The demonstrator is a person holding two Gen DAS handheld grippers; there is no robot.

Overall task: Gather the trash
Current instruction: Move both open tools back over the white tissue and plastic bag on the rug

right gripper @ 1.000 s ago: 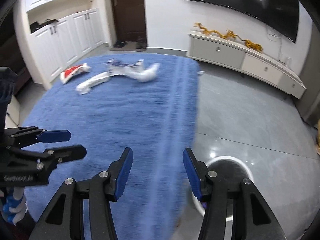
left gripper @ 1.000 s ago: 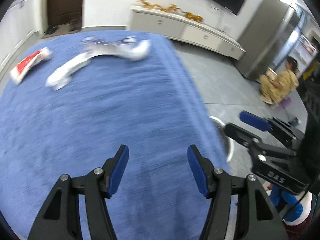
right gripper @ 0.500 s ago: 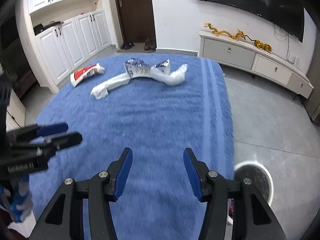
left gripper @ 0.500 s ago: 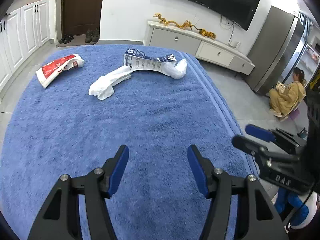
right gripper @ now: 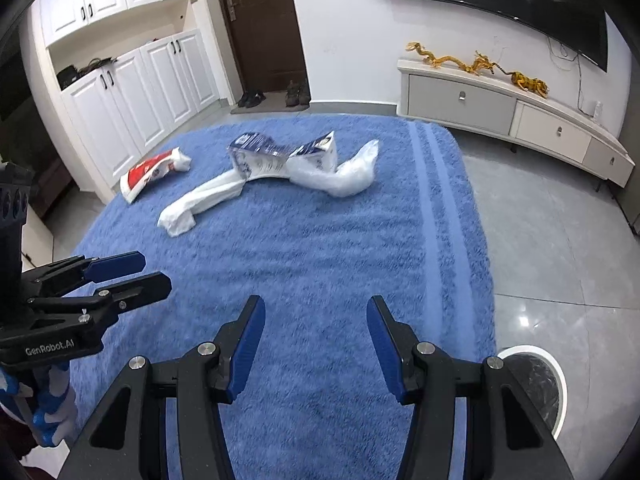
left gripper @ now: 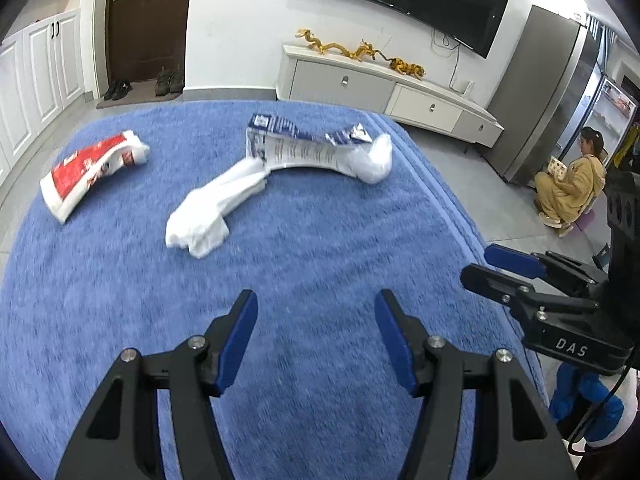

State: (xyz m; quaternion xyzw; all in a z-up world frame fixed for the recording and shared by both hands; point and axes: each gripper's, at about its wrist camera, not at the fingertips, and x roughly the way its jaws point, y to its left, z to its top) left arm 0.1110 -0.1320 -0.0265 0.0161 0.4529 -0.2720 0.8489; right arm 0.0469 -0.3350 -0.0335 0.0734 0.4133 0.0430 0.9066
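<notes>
Trash lies at the far end of a blue towel-covered surface (left gripper: 320, 248) (right gripper: 320, 240): a red and white wrapper (left gripper: 90, 170) (right gripper: 154, 172) at the left, a crumpled white bag (left gripper: 212, 210) (right gripper: 200, 204), a flattened blue and white carton (left gripper: 296, 148) (right gripper: 264, 156), and a clear plastic bag (left gripper: 372, 160) (right gripper: 344, 176) at the carton's right end. My left gripper (left gripper: 314, 338) (right gripper: 120, 270) stands open over bare towel, well short of the trash. My right gripper (right gripper: 314, 346) (left gripper: 492, 266) is open too, beside the left one, nothing between its fingers.
A round white-rimmed bin (right gripper: 540, 384) with a black liner stands on the grey floor right of the towel's edge. A low white cabinet (left gripper: 380, 88) runs along the back wall. A person (left gripper: 568, 184) crouches by the fridge at the far right.
Both grippers have moved forward over the towel, so the trash looks nearer and larger. Their jaws have kept the same opening. The bin has slid toward the right wrist view's lower right corner.
</notes>
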